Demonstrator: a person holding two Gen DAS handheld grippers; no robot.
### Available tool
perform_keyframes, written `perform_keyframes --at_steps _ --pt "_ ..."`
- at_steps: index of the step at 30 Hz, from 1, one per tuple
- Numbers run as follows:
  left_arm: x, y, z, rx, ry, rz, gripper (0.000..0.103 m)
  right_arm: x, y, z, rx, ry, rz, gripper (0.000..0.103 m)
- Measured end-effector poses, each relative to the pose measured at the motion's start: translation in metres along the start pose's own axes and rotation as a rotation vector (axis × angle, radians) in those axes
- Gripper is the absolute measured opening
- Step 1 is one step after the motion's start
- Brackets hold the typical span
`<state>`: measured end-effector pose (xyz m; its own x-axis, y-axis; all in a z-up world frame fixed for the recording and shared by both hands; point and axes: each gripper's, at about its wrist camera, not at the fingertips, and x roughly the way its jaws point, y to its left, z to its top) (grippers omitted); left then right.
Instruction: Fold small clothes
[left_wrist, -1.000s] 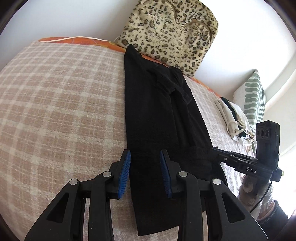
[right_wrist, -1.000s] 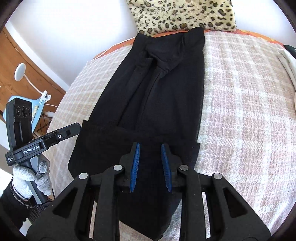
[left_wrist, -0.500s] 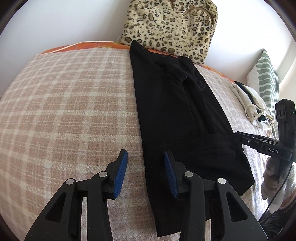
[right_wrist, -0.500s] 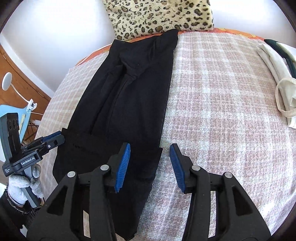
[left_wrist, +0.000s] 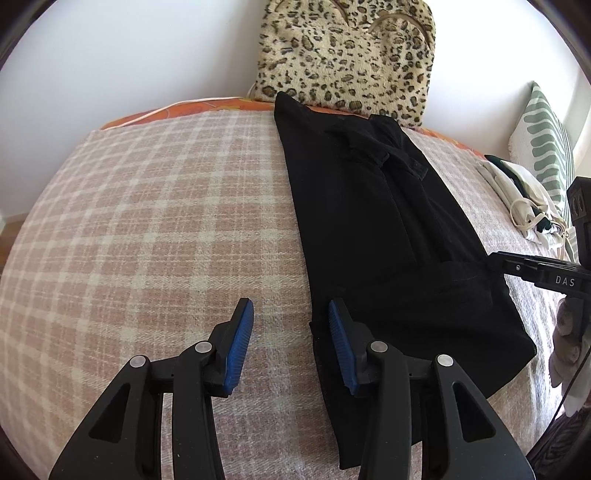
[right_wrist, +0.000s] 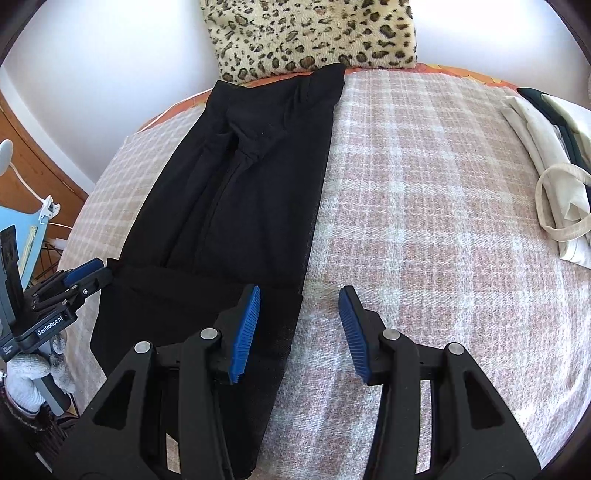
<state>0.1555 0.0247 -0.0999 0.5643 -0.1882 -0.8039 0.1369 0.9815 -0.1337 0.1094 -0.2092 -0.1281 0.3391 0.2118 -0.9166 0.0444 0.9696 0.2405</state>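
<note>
A black garment (left_wrist: 384, 229) lies lengthwise on the pink plaid blanket (left_wrist: 155, 229), folded long and narrow, with its near end turned over itself. It also shows in the right wrist view (right_wrist: 240, 206). My left gripper (left_wrist: 290, 343) is open and empty, low over the garment's near left edge. My right gripper (right_wrist: 299, 332) is open and empty, straddling the garment's near right edge. Each gripper shows in the other's view, the right one (left_wrist: 532, 273) and the left one (right_wrist: 74, 284).
A leopard-print cushion (left_wrist: 347, 55) stands at the far end against the white wall. A pile of cream and dark clothes (right_wrist: 554, 162) lies on the right of the blanket. A green-patterned pillow (left_wrist: 543, 147) stands behind it. Wooden furniture (right_wrist: 33, 162) stands beyond the bed's left edge.
Both grippers opened wider and moved apart, the left to the garment's left edge and the right to its right edge. The garment lies as before.
</note>
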Motion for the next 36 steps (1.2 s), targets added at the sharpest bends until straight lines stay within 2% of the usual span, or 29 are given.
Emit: perform_keyframes --at_steps 13,19,24,27,32,36 --pt "-0.023 0.034 0.002 -0.142 -0.05 -0.087 0.043 -0.014 -0.018 0.013 0.088 -0.018 0.056 0.048" --pt "-0.051 0.049 0.015 -0.225 -0.08 -0.179 0.043 -0.035 -0.015 0.03 0.105 -0.077 0.081 0.048" --pt "-0.07 0.063 0.051 -0.221 -0.139 -0.182 0.045 -0.051 -0.016 0.049 0.129 -0.143 0.102 0.048" --pt "-0.069 0.071 0.083 -0.18 -0.159 -0.168 0.045 -0.052 -0.017 0.062 0.133 -0.157 0.1 0.048" --pt "-0.051 0.077 0.135 -0.104 -0.174 -0.144 0.048 -0.048 -0.026 0.086 0.115 -0.178 0.08 0.048" --pt "-0.021 0.069 0.164 -0.094 -0.148 -0.201 0.052 -0.034 -0.039 0.106 0.102 -0.175 0.077 0.048"
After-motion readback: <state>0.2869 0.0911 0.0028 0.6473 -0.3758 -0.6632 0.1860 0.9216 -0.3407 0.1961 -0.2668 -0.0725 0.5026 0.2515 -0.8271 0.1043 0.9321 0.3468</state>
